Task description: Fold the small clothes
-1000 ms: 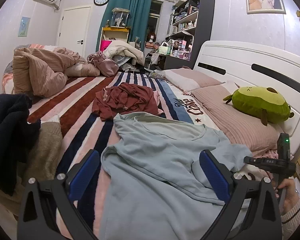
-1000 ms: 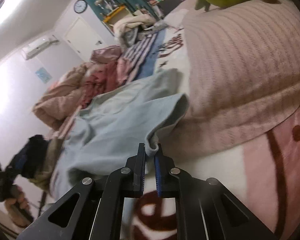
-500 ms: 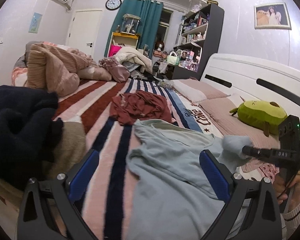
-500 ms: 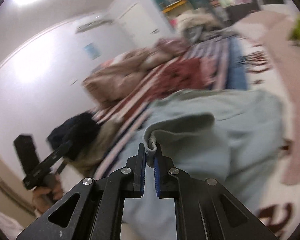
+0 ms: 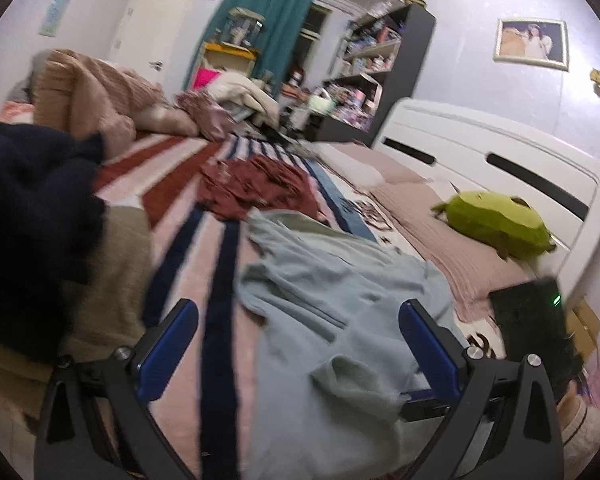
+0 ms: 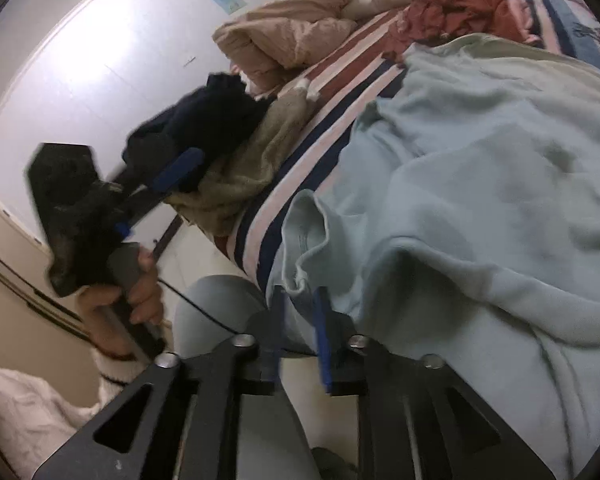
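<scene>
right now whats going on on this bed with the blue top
A person with a gripper in each hand is folding a light blue sweatshirt spread on the striped bed cover. The right gripper has brought a cuff over to the near edge; its jaws now stand slightly apart around the fabric. The left gripper hovers open above the garment, holding nothing. A crumpled dark red garment waits farther up the bed.

A sweatshirt (image 5: 332,304) is spread on the bed (image 5: 228,280); a crumpled garment (image 5: 256,188) lies behind it, a clothes pile (image 5: 40,216) to its left, a plush toy (image 5: 496,220) on the pillow (image 5: 456,248) to its right.
</scene>
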Demonstrator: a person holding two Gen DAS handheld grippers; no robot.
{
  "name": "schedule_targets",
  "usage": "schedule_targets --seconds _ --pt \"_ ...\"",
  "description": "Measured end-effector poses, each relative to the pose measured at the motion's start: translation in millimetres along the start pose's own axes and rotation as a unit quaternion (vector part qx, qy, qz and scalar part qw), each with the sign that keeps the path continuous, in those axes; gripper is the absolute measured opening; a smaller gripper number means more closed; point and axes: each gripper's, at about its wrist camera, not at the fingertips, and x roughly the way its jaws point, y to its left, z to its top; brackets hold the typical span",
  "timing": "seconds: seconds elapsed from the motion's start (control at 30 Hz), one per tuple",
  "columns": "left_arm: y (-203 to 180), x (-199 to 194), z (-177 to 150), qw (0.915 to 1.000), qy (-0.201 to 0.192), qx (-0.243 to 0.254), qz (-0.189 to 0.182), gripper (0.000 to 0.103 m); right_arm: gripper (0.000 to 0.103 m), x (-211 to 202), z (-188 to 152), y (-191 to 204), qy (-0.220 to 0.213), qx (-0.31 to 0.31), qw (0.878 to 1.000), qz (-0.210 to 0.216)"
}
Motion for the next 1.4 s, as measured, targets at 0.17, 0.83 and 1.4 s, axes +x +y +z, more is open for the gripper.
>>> schedule_targets --seconds 0.17,0.83,1.4 --pt "-23 54 -12 0.9969 0.059 0.006 -0.051 0.099 0.049 -72 -11 -18 -0.071 0.017 0.996 -0.058" --pt "-60 84 -41 0.9863 0.153 0.056 0.023 0.004 0.050 -155 -58 -120 -0.155 0.136 0.969 -0.139" --pt "-39 73 -50 0.9849 0.164 0.034 0.043 0.021 0.044 -119 10 -162 -0.066 -0.006 0.925 -0.374"
